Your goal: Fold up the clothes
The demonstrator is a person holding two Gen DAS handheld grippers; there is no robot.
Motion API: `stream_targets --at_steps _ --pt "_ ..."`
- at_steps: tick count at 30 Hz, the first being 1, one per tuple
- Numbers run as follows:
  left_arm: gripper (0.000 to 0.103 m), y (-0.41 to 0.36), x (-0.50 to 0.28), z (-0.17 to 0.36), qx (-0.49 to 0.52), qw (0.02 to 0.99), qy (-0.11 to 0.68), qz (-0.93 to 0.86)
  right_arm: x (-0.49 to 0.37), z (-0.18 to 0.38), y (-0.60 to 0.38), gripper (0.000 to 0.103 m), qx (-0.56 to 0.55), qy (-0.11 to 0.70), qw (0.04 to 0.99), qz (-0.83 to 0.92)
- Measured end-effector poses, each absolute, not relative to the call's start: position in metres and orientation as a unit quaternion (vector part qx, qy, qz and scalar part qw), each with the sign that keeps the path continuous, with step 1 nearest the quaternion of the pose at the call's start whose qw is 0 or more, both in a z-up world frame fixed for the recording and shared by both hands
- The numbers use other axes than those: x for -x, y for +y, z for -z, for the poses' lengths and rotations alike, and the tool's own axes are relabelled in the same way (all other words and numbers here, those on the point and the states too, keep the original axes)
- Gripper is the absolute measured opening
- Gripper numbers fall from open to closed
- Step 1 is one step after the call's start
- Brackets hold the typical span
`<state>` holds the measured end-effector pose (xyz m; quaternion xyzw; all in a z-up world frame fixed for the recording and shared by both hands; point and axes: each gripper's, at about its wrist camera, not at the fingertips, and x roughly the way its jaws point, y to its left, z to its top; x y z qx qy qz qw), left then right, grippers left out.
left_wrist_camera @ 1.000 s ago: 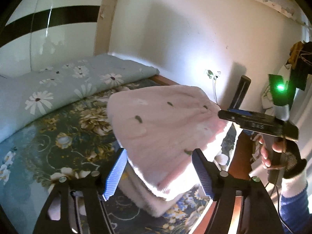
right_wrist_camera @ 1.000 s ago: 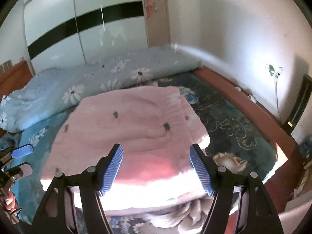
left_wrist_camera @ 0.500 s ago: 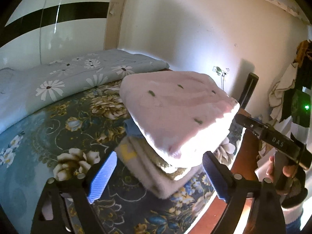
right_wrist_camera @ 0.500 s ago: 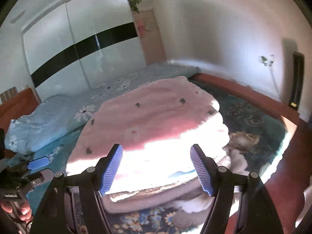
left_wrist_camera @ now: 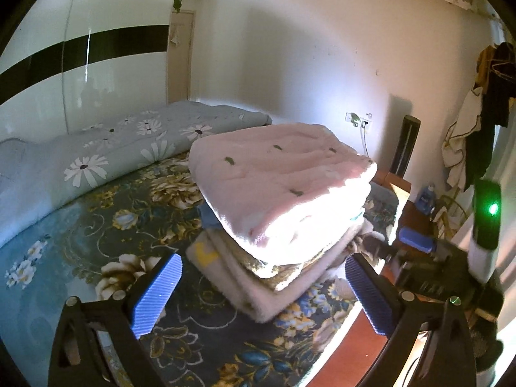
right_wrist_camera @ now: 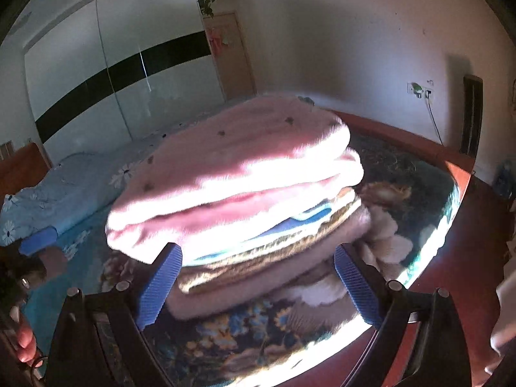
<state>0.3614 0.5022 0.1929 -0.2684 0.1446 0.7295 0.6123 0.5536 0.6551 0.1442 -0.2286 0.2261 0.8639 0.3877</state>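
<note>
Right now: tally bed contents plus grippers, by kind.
Grippers: 2, left gripper and right gripper, jaws opening, pads clear of the clothes
Folded clothes stack: 1
Rolled floral duvet: 1
Total: 4

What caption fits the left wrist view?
Left gripper opening, nothing between its jaws, before a folded pink garment topping a stack on the bed.

My folded pink fleece garment (left_wrist_camera: 280,174), with small dark specks, lies flat on top of the pile of folded clothes (left_wrist_camera: 258,277), overhanging it toward 9 o'clock in the left wrist view. Beneath it I see blue, tan and pale pink folded layers (right_wrist_camera: 274,258). Pile sits on the bed near its 3 o'clock edge.
</note>
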Motion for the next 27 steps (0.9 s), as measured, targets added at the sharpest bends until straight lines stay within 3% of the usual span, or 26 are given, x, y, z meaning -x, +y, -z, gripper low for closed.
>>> stream_targets --at_steps 8,27 --pt "0.103 0.492 -0.363 -0.182 0.274 0.582 0.147 -0.751 -0.544 -0.114 0.639 0.096 0.26 0.253 0.395 -0.844" --pt "0.103 0.473 -0.364 -0.158 0.28 0.535 0.158 -0.781 -0.535 -0.134 0.611 0.096 0.273 0.197 0.397 -0.854"
